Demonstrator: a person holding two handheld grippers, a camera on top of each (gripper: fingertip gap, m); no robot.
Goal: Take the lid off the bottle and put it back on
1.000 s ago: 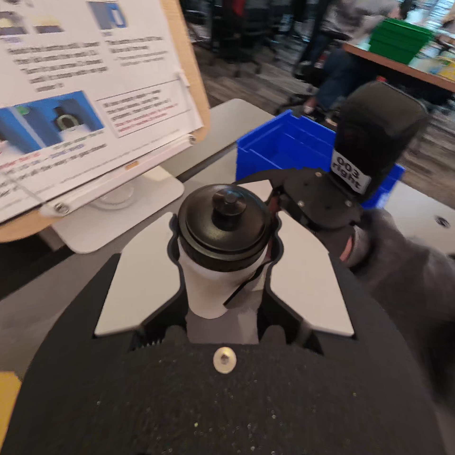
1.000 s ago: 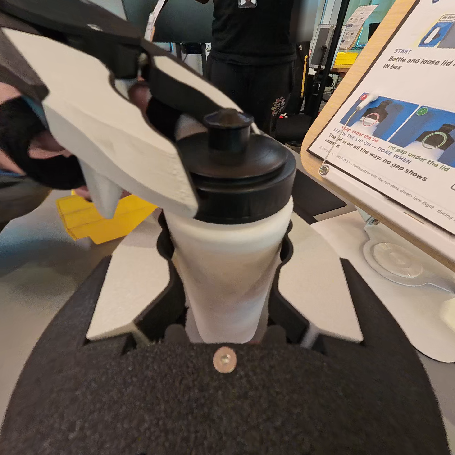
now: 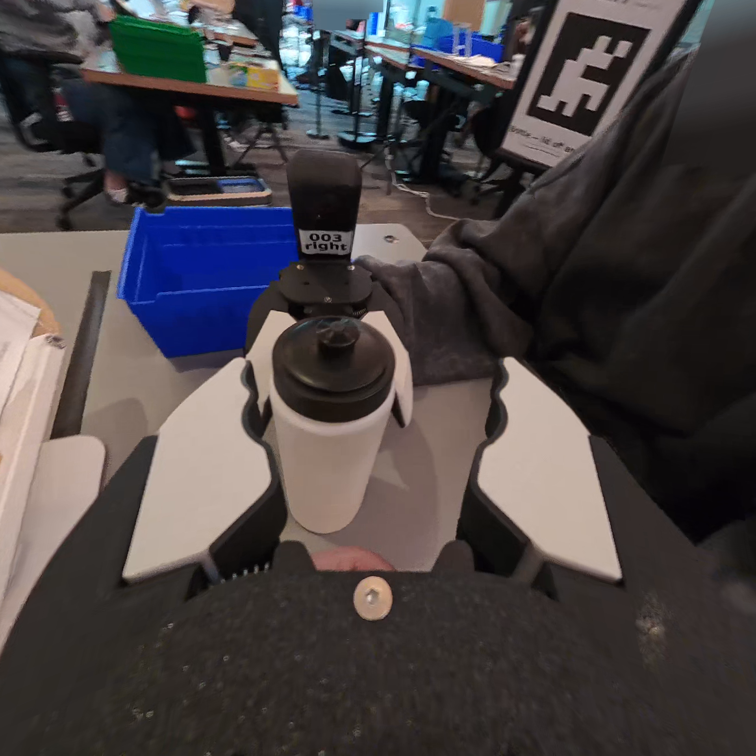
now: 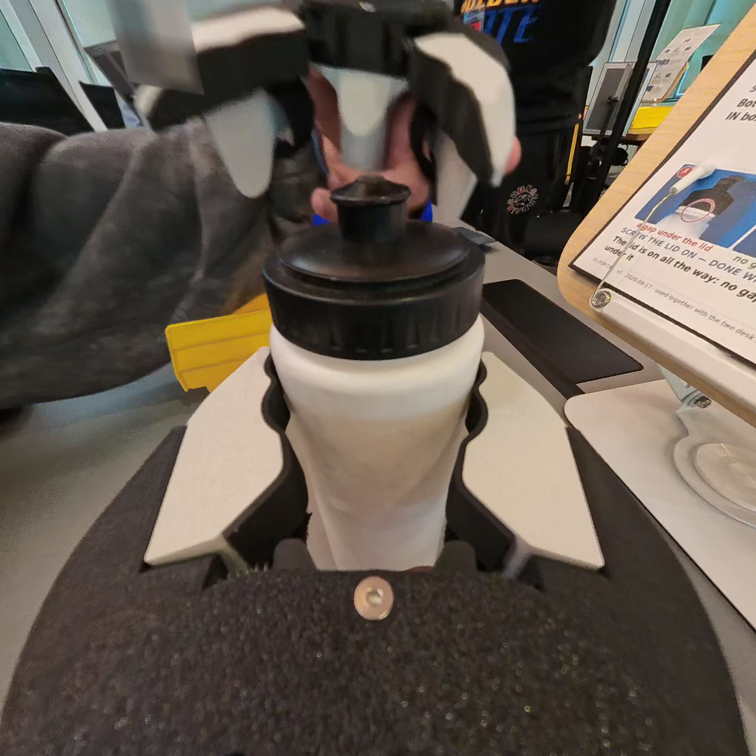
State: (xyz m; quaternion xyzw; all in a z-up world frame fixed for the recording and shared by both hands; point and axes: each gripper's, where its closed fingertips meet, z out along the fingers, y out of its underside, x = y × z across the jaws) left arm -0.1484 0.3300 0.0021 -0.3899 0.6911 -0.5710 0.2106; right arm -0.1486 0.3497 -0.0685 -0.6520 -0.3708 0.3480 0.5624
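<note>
In the right wrist view the white bottle stands upright at the centre of the frame, and the right claw is clamped on its body just below the black lid. The lid sits on the neck with no gap visible under its ribbed rim.

The left claw is spread wide. In its own view the bottle stands between its fingers, close against the left one, with clear space to the right one; it grips nothing.

Judging from this, the step in hand is a fresh hold on the lid. To do it well, the left claw should centre on the ribbed rim, level with it, not on the spout, then close squarely so that turning does not tilt the bottle in the right claw's hold.

The blue bin sits at middle left of the left view, near the bench edge. The instruction board stands at right in the right view. Open room lies above the lid.
</note>
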